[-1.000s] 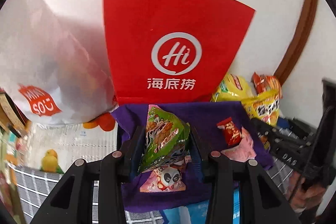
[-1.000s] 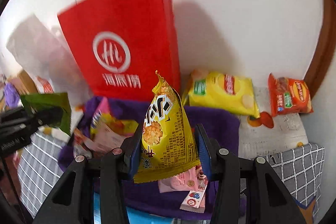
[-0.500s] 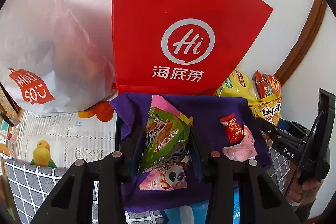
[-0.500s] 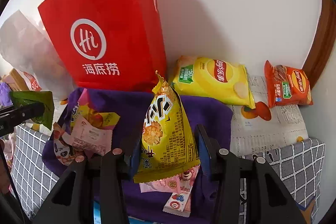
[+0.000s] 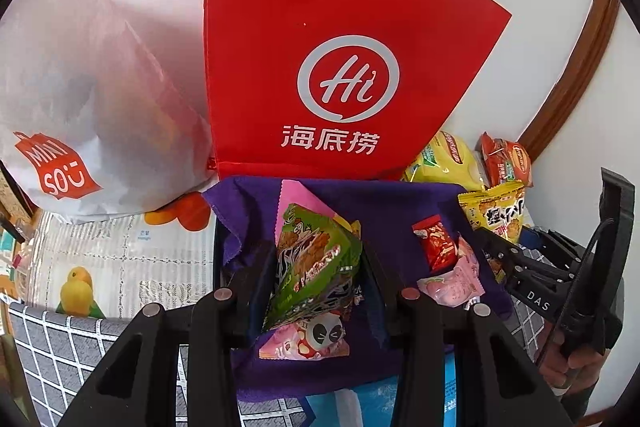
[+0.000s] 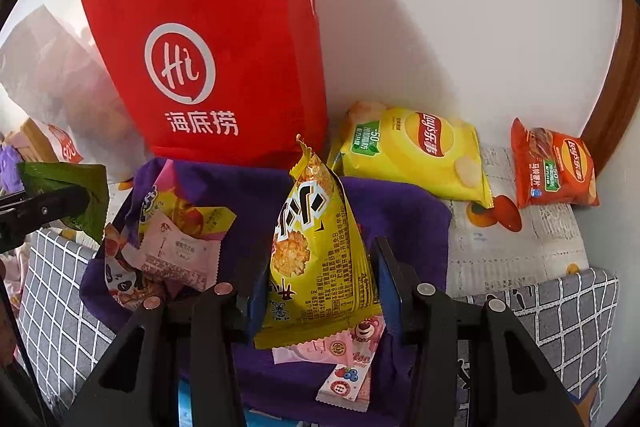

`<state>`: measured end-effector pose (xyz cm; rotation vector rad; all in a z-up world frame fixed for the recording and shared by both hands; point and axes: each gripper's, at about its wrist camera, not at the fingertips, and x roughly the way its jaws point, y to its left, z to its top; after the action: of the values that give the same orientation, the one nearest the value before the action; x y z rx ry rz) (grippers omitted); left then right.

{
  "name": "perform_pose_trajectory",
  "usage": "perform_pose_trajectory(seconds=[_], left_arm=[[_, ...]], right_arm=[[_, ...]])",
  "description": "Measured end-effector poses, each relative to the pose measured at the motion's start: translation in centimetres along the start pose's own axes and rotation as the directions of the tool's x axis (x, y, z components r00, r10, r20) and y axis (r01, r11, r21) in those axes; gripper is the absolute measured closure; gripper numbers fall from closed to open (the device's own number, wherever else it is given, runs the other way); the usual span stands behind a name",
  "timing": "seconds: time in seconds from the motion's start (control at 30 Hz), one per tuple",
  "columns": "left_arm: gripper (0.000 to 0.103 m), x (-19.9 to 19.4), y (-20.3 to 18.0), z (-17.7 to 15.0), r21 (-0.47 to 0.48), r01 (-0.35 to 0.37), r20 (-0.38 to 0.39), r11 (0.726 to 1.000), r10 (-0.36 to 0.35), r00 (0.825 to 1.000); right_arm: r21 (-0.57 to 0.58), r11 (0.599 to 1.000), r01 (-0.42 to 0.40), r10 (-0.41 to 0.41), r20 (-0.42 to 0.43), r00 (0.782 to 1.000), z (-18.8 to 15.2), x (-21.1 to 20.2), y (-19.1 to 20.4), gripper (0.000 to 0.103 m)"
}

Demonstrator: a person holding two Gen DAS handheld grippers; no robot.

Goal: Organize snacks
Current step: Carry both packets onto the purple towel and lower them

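Snacks: green packet (image 5: 310, 263) pinched in left gripper (image 5: 316, 267) | yellow packet (image 6: 316, 251) pinched in right gripper (image 6: 320, 267) | both over purple cloth (image 6: 400, 211), red bag (image 6: 224, 59) far behind

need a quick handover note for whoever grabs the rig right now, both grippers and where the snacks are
Left gripper: shut on the green snack packet, held above the purple cloth.
Right gripper: shut on the yellow snack packet, also above the cloth.
On the cloth: panda packet, small red packet, pink packet.
By the wall: yellow Lay's bag and orange Lay's bag, lying beside the red Haidilao bag; white Miniso bag to its left.
Done: two packets picked up.
Left: place both, then sort the loose ones; where they go is not shown.
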<state>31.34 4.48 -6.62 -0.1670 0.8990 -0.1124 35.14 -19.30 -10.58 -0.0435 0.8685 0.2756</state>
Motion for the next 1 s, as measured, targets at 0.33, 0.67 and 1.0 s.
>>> perform_pose_trajectory(seconds=[0.33, 0.67, 1.0], left_arm=[[0.064, 0.0, 0.3, 0.1, -0.011, 0.009, -0.006, 1.000, -0.009, 1.000], [0.064, -0.2, 1.2, 0.2, -0.032, -0.003, -0.005, 0.999, 0.002, 1.000], [0.064, 0.7, 0.3, 0.0, -0.013, -0.012, -0.032, 1.000, 0.012, 0.999]], right_arm=[[-0.014, 1.000, 0.004, -0.005, -0.029, 1.000, -0.1, 0.5, 0.2, 0.056], [-0.024, 1.000, 0.012, -0.013, -0.036, 0.999, -0.2, 0.6, -0.1, 0.056], [-0.058, 0.998, -0.022, 0.016, -0.106, 0.994, -0.7, 2.1, 0.9, 0.056]])
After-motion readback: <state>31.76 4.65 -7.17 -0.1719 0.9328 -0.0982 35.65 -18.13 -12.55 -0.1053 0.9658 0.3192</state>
